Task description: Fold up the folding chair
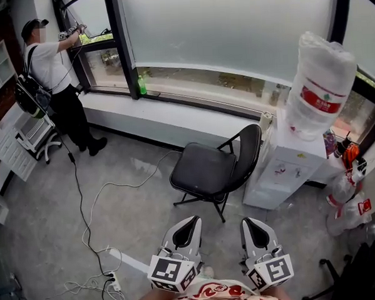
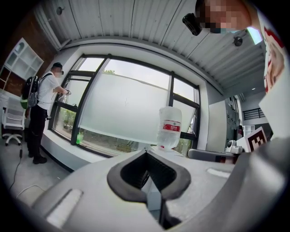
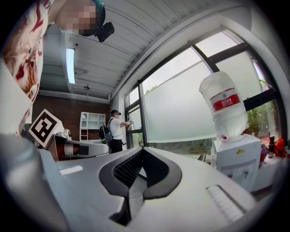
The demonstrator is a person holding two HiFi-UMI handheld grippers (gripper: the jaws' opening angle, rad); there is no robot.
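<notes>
Both left gripper (image 1: 190, 221) and right gripper (image 1: 251, 222), jaws closed empty, short of folding chair (image 1: 204, 170).

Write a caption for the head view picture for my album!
Left gripper and right gripper, both shut, hover before the unfolded black folding chair beside the water dispenser.

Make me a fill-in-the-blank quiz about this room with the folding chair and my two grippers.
1. The unfolded folding chair has a ____ seat.
2. In the head view, the water dispenser stands to the chair's ____.
3. The fingers of the left gripper and the right gripper are ____, with nothing between them.
4. A person in a white shirt stands at the ____.

Missing words: black; right; shut; window.
</notes>
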